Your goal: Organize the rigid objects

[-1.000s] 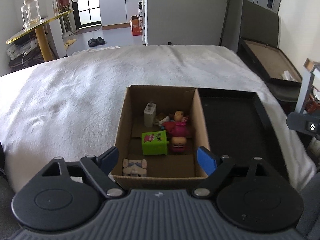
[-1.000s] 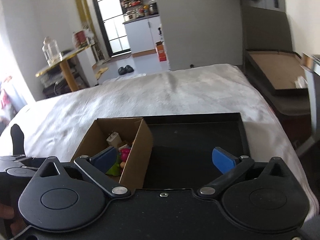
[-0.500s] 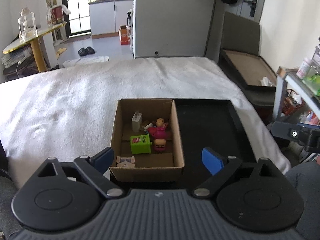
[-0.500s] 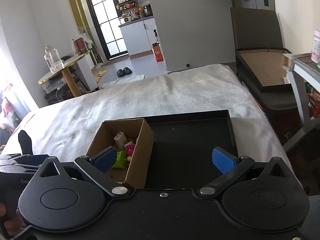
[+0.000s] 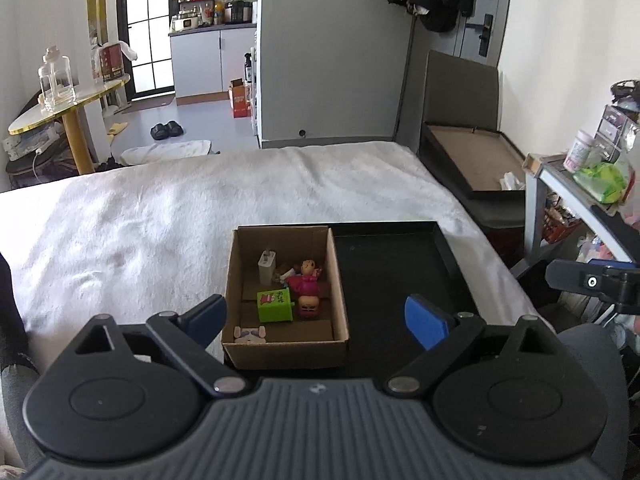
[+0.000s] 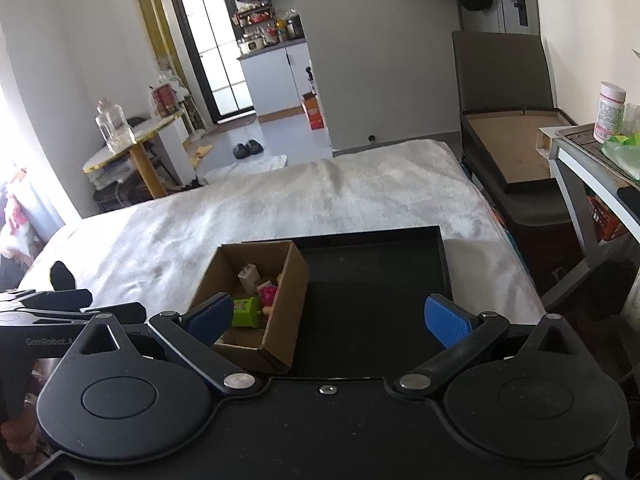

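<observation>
Judging by the full box [image 5: 285, 288] and bare tray [image 5: 392, 272], sorting seems finished — both the left gripper [image 5: 316, 318] and right gripper [image 6: 330, 318] are held released, nothing grasped — only withdrawal is called for.

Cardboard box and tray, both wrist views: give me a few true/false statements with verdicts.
1. The cardboard box sits in the black tray. True.
2. The right half of the tray is full of toys. False: it is bare; the toys are in the box.
3. The left gripper holds the green cube. False: its jaws stand open and empty; the cube lies in the box.
4. The right gripper is open and holds nothing. True.
5. The tray rests on a white blanket. True.
</observation>
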Available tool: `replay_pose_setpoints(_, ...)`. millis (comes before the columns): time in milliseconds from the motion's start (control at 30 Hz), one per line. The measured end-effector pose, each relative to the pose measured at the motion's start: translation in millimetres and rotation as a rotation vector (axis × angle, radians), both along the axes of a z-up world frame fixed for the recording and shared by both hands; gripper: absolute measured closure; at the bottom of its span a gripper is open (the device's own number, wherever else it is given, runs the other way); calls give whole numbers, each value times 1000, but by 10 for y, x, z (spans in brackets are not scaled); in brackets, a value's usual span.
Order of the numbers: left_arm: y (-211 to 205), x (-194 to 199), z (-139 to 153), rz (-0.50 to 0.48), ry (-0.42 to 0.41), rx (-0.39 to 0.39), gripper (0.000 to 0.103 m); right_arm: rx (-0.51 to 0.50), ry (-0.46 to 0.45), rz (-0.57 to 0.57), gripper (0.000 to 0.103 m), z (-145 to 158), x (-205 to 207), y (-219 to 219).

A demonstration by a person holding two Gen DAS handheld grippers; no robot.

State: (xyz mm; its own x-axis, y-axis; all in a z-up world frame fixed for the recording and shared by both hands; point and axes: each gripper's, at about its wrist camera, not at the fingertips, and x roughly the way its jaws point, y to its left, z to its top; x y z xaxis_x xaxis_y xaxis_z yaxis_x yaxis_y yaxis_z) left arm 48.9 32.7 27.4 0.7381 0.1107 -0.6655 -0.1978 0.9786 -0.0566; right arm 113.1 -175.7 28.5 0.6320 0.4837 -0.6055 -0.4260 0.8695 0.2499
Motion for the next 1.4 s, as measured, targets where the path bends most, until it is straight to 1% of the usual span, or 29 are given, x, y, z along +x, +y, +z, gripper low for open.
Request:
replay_pose_setpoints(167,-95,-87,21,-21,-2,1,7,-9,-3,-7,0,20,-50,-43)
replay_pose_setpoints(300,-146,-175,68,-51,-26,-53,7,-7,-24,-22,0,103,-120,-55)
replay_pose_setpoints(367,-169,-200,92,-54,-30,-53,7,-6,-33,-29,0,132,-178,-65)
replay_pose_setpoints(500,-182,-244,112,-48,-33,-37,7,-18,-30,-51,0,150,-216,-87)
replay_pose_setpoints(667,-128,-275,90,-42,-18,-49,6,-42,-2,-93,0,122,-262,-124)
replay_pose_setpoints(800,-57,-305,51,-30,0,-72,5,-37,7,-114,0,118,-271,-158)
replay_pose_setpoints(867,-34,-307,39,-21,7,-70,3,-45,11,-113,0,110,-287,-150)
replay_pose_setpoints(1033,-14,-338,58,-20,3,-69,3,-87,19,-98,0,81,-371,-84)
replay_pose_setpoints(1167,-28,-355,67,-28,10,-61,3,-98,24,-90,0,88,-424,-51)
replay_pose_setpoints(1300,-39,-400,95,-29,-2,-56,3,-101,36,-86,0,102,-479,-54)
replay_pose_setpoints(1400,-66,-422,107,-36,1,-53,3,-100,29,-87,0,119,-530,-63)
